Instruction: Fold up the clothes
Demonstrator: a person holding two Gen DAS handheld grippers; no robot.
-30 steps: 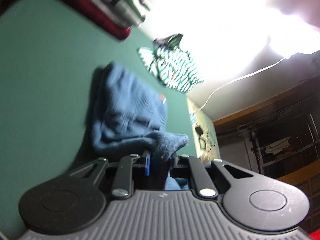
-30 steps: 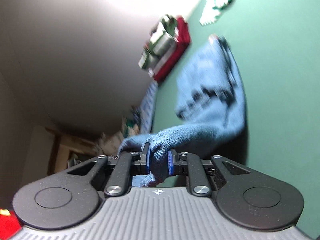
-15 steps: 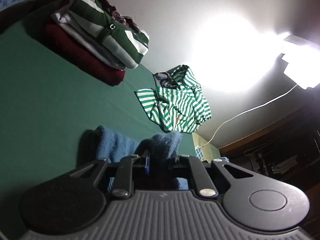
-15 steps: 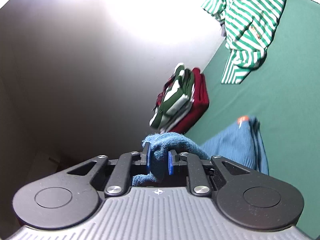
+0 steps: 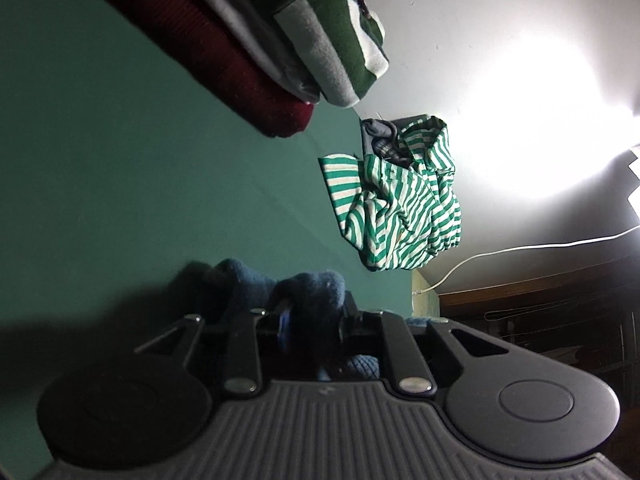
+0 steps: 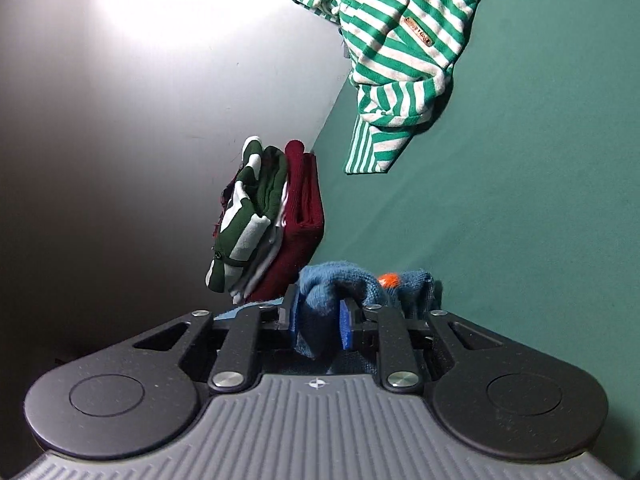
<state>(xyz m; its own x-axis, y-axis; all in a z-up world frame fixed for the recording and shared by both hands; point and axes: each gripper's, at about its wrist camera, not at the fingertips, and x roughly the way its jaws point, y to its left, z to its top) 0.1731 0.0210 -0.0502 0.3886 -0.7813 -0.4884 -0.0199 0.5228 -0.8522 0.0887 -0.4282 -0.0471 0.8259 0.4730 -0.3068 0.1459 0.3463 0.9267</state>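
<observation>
As jaws open, sweater between tool pads

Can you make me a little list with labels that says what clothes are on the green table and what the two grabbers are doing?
surface: green table
left gripper: jaws opening, blue knit garment between them
right gripper: jaws opening, same blue garment between them
folded stack: dark red at bottom, green and white on top, by the wall
striped shirt: green and white, crumpled, unfolded

Each handheld gripper — ribbed grey body, black round-ended arms, silver pivot screws — carries blue finger pads.
</observation>
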